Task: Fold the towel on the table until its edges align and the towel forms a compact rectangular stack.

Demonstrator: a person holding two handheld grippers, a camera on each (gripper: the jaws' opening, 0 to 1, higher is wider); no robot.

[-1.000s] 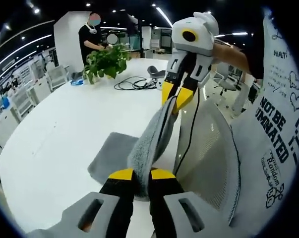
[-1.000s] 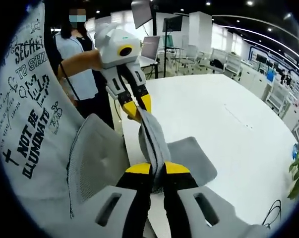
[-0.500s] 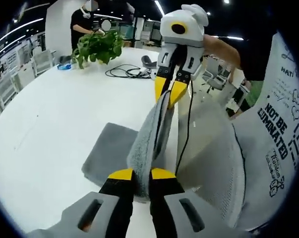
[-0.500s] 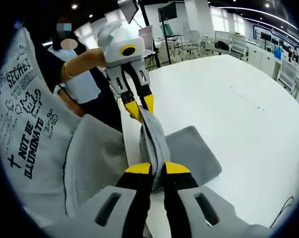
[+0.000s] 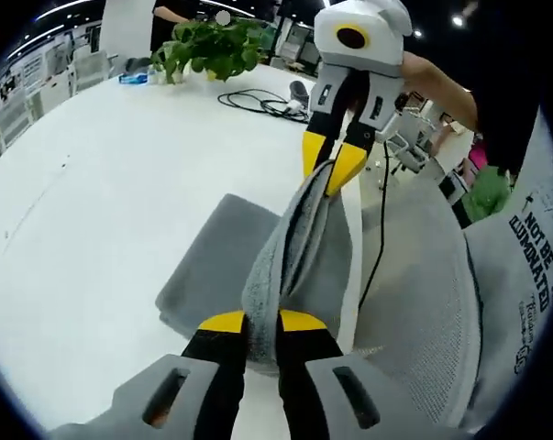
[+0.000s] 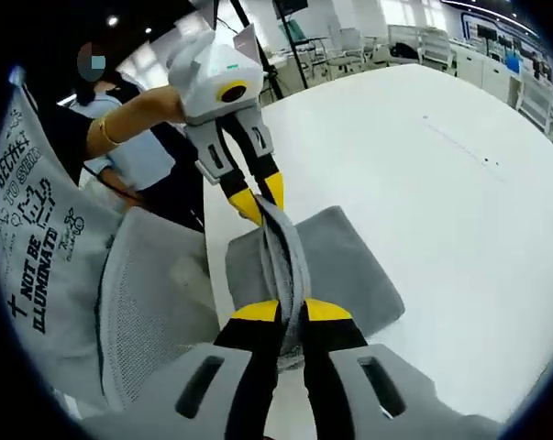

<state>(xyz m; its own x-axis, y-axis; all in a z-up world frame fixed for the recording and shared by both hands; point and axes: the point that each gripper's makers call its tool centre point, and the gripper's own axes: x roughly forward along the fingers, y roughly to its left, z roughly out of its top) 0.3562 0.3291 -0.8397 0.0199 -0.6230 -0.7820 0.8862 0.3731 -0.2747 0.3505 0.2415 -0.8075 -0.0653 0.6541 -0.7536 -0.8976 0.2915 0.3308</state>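
Towel: the grey towel is lifted along one edge, stretched between the two grippers, while its lower part lies flat on the white counter near the counter's edge; in the right gripper view the towel shows the same way.
Left gripper: the left gripper has its yellow-tipped jaws closed tight on one end of the raised edge; it appears as well in the right gripper view.
Right gripper: the right gripper has its jaws pinched on the other end of that edge; seen from the left gripper view, it is above the towel.
Beside the counter: a grey mesh chair stands just beside the towel.
Far end of counter: a potted plant and a coiled black cable.
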